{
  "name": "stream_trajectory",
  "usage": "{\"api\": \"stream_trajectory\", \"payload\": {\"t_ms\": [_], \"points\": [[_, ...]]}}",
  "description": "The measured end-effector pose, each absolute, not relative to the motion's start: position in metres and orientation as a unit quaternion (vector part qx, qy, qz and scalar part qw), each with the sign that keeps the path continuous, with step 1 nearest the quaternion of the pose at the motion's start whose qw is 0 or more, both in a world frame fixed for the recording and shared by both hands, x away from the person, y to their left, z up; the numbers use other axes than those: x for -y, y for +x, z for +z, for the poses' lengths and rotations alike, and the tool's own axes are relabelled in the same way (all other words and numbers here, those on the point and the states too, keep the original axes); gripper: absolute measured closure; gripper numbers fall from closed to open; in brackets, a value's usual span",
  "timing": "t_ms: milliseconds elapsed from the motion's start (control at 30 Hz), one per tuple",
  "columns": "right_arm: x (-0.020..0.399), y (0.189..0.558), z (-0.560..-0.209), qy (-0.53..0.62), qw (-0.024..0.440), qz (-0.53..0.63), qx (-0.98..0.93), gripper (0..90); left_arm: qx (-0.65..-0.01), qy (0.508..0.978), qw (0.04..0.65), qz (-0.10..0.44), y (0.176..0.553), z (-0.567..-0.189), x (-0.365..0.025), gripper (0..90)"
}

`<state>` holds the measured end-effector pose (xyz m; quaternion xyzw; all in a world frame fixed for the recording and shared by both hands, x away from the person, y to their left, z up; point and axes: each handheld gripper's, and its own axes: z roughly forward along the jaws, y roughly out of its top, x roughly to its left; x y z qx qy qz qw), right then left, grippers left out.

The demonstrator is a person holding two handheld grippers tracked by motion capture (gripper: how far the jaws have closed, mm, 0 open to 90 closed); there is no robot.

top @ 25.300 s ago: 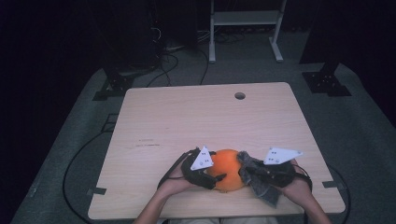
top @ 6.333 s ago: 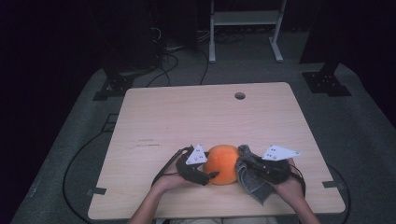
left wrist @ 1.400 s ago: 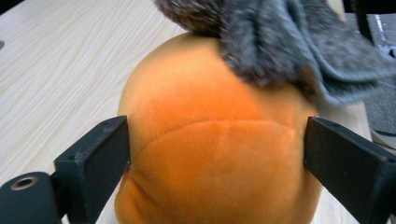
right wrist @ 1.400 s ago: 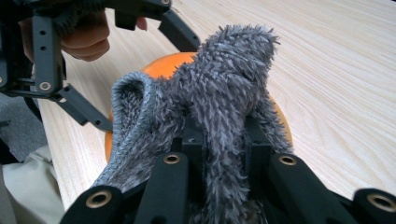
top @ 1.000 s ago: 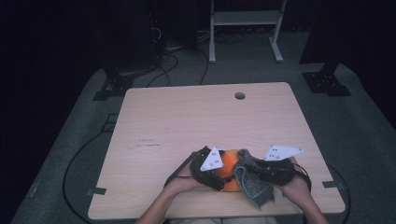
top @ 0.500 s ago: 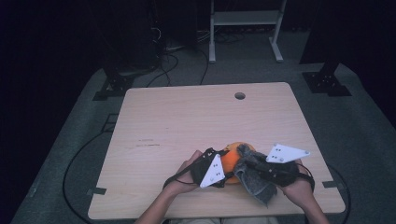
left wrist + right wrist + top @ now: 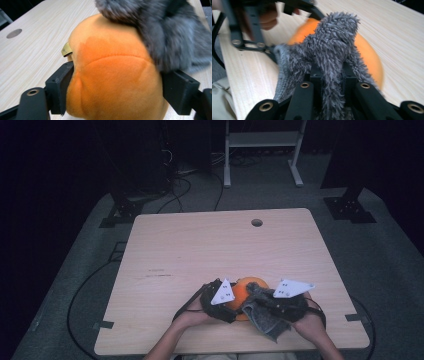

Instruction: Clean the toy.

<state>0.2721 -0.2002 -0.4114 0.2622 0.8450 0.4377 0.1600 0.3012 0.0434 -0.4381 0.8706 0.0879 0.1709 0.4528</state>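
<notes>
Wooden surface (image 7: 210, 245): left gripper (image 7: 117, 95) jaws, just reopening, flank the orange plush ball (image 7: 112, 82); right gripper (image 7: 329, 72) jaws clamp the grey cloth (image 7: 332, 50), wiping it. Next, turn the ball.

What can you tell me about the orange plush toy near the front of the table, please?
The orange plush toy is a rounded, soft ball of fleecy fabric with a curved stitched seam and a small yellowish tag on one side. It rests on the wooden table near the front edge. The left gripper has a black jaw against each of its sides; those jaws have just been opening. A shaggy grey cloth, pinched in the right gripper, lies over its top.
</notes>
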Motion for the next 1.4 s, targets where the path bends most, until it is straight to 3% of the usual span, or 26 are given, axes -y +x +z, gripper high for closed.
{"api": "stream_trajectory", "payload": {"t_ms": [200, 267, 433, 833, 1000, 1133, 1400], "points": [[0.232, 0.285, -0.421, 0.319, 0.161, 0.422, -0.833, 75.3, -0.059, 0.872, 0.453, 0.178, 0.298, -0.438, -0.044, 22.4], [0.239, 0.288, -0.423, 0.328, 0.132, 0.435, -0.828, 75.1, -0.054, 0.870, 0.457, 0.176, 0.298, -0.438, -0.045, 21.5], [0.232, 0.286, -0.422, 0.318, 0.143, 0.431, -0.832, 75.3, -0.114, 0.866, 0.466, 0.137, 0.310, -0.430, -0.048, 7.5], [0.234, 0.284, -0.424, 0.323, 0.136, 0.433, -0.830, 75.3, -0.134, 0.867, 0.462, 0.128, 0.310, -0.429, -0.043, 6.6], [0.217, 0.271, -0.406, 0.290, 0.126, 0.477, -0.820, 75.4, -0.102, 0.877, 0.441, 0.161, 0.305, -0.433, -0.039, 13.0], [0.193, 0.265, -0.406, 0.252, 0.155, 0.453, -0.841, 75.1, -0.080, 0.884, 0.426, 0.177, 0.301, -0.433, -0.042, 18.5], [0.232, 0.283, -0.423, 0.327, 0.158, 0.438, -0.822, 74.7, -0.081, 0.884, 0.432, 0.159, 0.305, -0.434, -0.051, 20.2]]}}
